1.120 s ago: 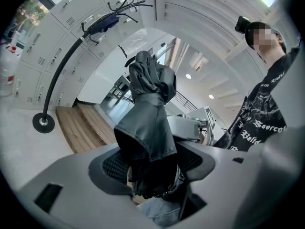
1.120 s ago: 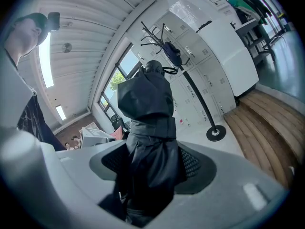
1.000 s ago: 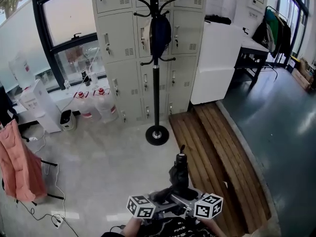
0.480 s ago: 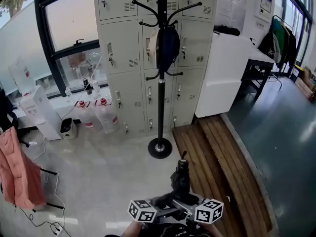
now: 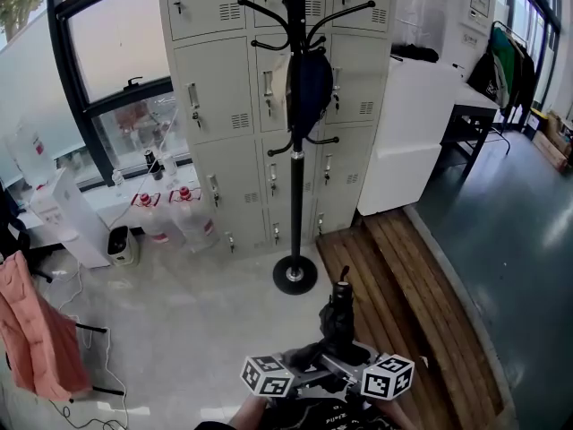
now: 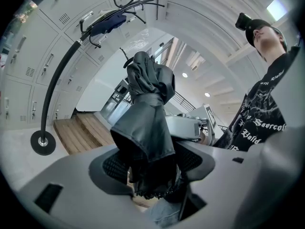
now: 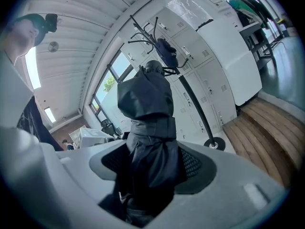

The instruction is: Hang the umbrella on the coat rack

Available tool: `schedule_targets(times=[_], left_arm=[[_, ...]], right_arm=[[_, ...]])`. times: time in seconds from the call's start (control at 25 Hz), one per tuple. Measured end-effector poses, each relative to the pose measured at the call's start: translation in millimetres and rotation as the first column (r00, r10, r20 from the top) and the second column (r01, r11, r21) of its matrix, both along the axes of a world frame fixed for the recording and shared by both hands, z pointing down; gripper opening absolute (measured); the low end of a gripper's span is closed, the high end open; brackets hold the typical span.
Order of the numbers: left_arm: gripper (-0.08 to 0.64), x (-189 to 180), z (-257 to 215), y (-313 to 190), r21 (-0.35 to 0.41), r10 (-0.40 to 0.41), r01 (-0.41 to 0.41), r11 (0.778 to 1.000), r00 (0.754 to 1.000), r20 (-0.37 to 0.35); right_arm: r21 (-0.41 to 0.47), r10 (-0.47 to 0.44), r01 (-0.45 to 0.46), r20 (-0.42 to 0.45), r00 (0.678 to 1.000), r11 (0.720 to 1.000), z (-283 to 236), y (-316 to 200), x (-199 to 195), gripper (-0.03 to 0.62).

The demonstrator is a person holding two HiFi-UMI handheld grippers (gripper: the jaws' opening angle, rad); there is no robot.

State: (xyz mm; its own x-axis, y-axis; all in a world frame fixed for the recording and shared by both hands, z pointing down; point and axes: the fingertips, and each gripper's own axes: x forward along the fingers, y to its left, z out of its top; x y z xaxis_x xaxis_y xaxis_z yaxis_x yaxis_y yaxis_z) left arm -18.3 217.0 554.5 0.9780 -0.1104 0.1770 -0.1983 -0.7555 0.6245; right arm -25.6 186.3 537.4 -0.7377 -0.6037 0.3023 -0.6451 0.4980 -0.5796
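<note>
Clamping umbrella (image 5: 339, 316), left gripper (image 6: 150, 168), right gripper (image 7: 150, 168)

The umbrella (image 5: 338, 313) stands before the coat rack (image 5: 296, 177), lockers (image 5: 215, 106) behind the rack, a low platform (image 5: 403, 276) to its right.

the umbrella (image 5: 338, 316) is creased black cloth with a faint sheen. the left hand-held gripper (image 6: 152, 163) and right hand-held gripper (image 7: 152, 168) are smooth matt grey plastic with black dimpled pads (image 6: 113, 166). the coat rack (image 5: 296, 177) looks like glossy black metal. the lockers (image 5: 219, 88) are matt grey painted metal, the platform (image 5: 394, 276) slatted wood, the floor (image 5: 179, 321) pale and polished.
</note>
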Motion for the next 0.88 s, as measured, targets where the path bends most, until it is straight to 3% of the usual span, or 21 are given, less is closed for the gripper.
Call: schedule_targets(times=[0.32, 0.88], left_arm=[[0.287, -21, 0, -40, 0.017, 0.033, -0.033, 0.999, 0.999, 0.003], [0.285, -35, 0, -60, 0.033, 0.063, -0.063, 0.997, 0.998, 0.006]], right_arm=[[0.018, 0.03, -0.03, -0.005, 1.0, 0.999, 0, -40, -21, 0.281], [0.041, 0.049, -0.048, -0.031, 0.998, 0.998, -2, -60, -35, 0.281]])
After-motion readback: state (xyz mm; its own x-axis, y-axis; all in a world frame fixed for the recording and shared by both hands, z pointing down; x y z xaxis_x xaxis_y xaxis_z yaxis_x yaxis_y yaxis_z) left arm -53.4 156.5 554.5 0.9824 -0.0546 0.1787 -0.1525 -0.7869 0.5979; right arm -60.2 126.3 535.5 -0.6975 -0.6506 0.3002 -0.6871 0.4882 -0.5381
